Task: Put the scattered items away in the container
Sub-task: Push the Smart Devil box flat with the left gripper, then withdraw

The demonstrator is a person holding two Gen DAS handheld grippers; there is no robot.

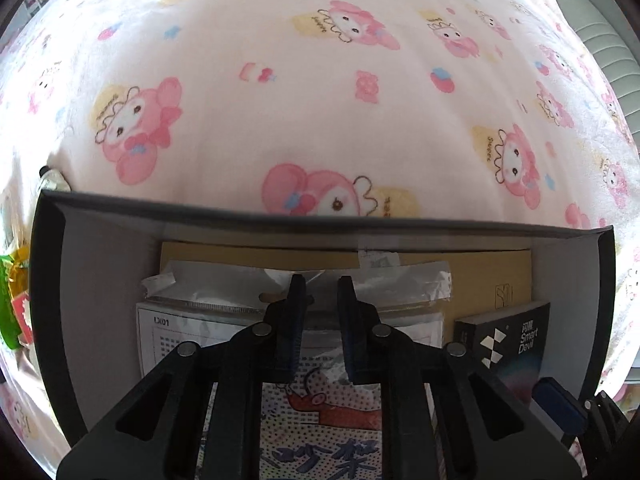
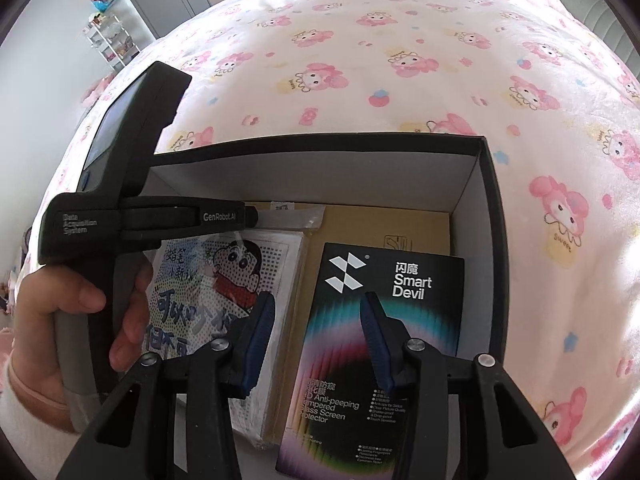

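While both grippers point down into the black box [image 2: 490, 216] on the bed [image 2: 360, 60], the left gripper [image 1: 320, 284] has narrow, empty jaws above the cartoon packet [image 1: 320, 408]. The right gripper [image 2: 318, 308] jaws stand apart, over the Smart Devil box [image 2: 400, 300], touching nothing.

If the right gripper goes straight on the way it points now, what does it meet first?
Most likely the black Smart Devil screen protector box lying in the black cardboard container. The right gripper points steeply down at it, jaws open on either side of its face; how far off it is, I cannot tell.
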